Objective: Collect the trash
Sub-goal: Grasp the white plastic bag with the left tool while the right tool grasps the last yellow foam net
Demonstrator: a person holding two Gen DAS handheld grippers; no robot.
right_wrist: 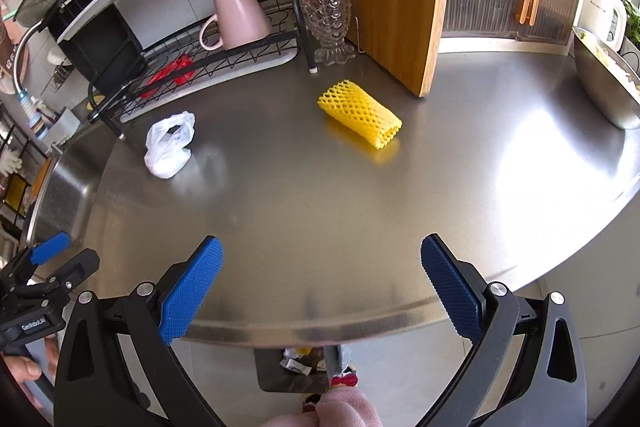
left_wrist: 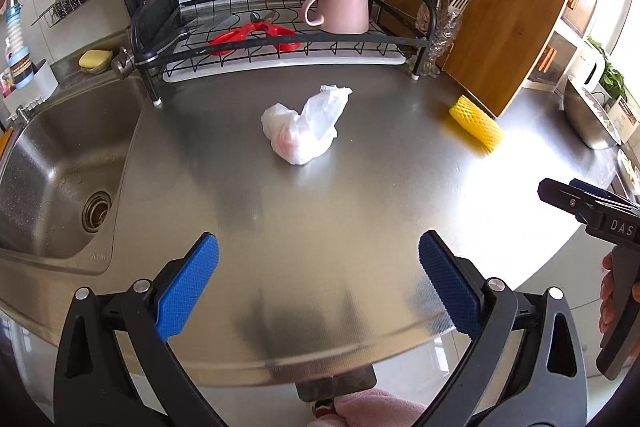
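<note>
Grippers, left gripper point(left_wrist: 319, 259) and right gripper point(right_wrist: 322, 261), hover wide-jawed above the counter point(right_wrist: 320, 207).

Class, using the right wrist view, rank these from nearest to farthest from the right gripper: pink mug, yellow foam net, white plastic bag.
1. Yellow foam net: ahead of the right gripper, mid-counter.
2. White plastic bag: off to the left, near the sink; close to the net's distance.
3. Pink mug: upside down on the dish rack, clearly farthest.
</note>
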